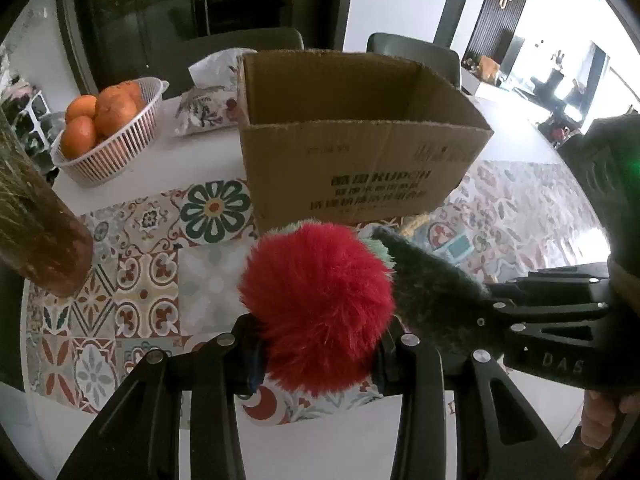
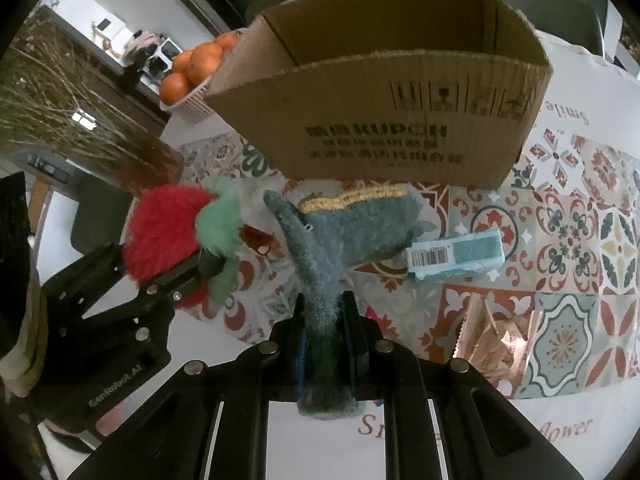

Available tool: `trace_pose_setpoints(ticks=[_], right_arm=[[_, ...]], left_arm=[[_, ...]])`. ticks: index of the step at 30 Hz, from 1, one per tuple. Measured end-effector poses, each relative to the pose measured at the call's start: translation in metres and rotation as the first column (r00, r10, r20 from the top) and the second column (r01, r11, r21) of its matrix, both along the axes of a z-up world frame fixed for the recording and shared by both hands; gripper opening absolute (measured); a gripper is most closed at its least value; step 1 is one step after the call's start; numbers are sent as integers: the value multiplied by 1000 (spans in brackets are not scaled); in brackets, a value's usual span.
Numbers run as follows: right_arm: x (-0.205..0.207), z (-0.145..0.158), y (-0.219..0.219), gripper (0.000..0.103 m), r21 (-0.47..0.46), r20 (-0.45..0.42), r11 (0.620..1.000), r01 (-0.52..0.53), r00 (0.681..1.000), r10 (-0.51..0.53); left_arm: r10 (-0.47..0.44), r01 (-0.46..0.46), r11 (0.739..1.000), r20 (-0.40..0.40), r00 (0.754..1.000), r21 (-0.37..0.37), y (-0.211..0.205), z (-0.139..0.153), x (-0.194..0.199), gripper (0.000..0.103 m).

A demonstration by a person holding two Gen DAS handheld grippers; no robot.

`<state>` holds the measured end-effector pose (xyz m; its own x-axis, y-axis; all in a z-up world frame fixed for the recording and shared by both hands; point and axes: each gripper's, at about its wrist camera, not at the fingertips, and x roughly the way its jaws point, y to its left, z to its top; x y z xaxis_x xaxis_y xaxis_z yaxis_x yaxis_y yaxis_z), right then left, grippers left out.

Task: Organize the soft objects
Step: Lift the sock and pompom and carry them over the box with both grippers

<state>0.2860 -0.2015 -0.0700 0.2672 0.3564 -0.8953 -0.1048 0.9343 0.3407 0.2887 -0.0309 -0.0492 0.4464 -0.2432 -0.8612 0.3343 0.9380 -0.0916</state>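
A fluffy red pompom toy (image 1: pixel 320 304) with a mint green tuft sits between the fingers of my left gripper (image 1: pixel 320 356), which is shut on it and holds it above the patterned tablecloth. My right gripper (image 2: pixel 324 344) is shut on a grey-blue knitted glove (image 2: pixel 340 236) with a yellow cuff that hangs forward from its fingers. In the left wrist view the glove (image 1: pixel 432 284) and the right gripper (image 1: pixel 496 320) reach in from the right, beside the pompom. The right wrist view shows the pompom (image 2: pixel 168 232) in the left gripper (image 2: pixel 192 276). An open cardboard box (image 1: pixel 360 136) (image 2: pixel 380 92) stands just beyond both.
A white basket of oranges (image 1: pixel 104 128) stands at the far left, with a floral tissue pack (image 1: pixel 208 100) beside the box. A brown vase of dried grass (image 1: pixel 40 216) rises at the left. A small teal packet (image 2: pixel 456 254) and a clear snack wrapper (image 2: pixel 496 336) lie on the tablecloth.
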Motion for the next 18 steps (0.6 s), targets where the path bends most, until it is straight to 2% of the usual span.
trace_pose_setpoints(ticks=[18], right_arm=[[-17,67,-5,16,12,153,1000,29,988,-31]], left_arm=[[-4,7,1000,107,994,-23,-4,57,-19,39]])
